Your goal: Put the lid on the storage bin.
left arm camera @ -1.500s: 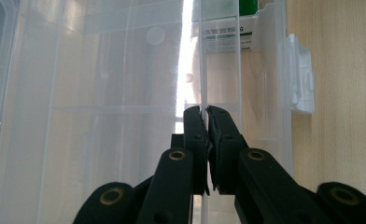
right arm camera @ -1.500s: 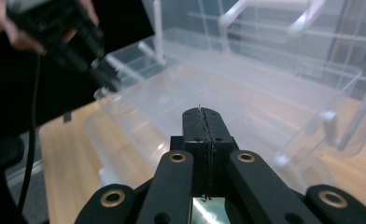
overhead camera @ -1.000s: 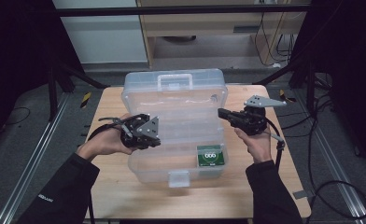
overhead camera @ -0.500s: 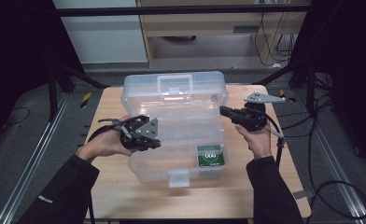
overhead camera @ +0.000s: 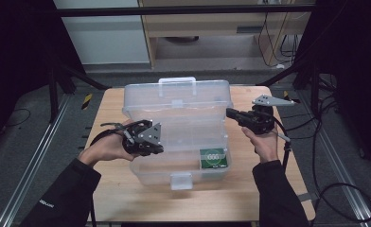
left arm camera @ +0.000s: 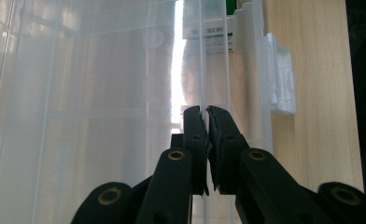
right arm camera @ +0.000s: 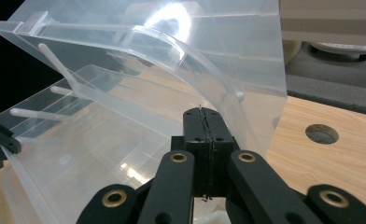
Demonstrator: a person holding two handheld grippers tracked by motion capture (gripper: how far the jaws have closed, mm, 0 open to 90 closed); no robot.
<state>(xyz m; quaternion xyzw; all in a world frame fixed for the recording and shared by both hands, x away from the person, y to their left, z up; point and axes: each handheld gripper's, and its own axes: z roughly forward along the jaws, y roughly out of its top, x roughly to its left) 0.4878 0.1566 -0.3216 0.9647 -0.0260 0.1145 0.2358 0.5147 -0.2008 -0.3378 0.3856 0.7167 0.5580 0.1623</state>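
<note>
— High view: where's the box (overhead camera: pixel 183 137)?
— Mid-table (overhead camera: pixel 117 198), lid (overhead camera: pixel 176 97) raised.
— Grippers?
— Left gripper (overhead camera: pixel 151 144) pinches its left wall; right gripper (overhead camera: pixel 230 112) is clenched at the lid's right edge.

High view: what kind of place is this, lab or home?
Likely a lab or recording workspace, not a home. A small wooden table stands on grey floor with metal floor rails alongside, loose cables trail at the right, and dark frame struts surround it.

1 clear plastic box (overhead camera: pixel 183 137), 1 green packet (overhead camera: pixel 214 158), 2 grippers, 1 table (overhead camera: pixel 112 113)
</note>
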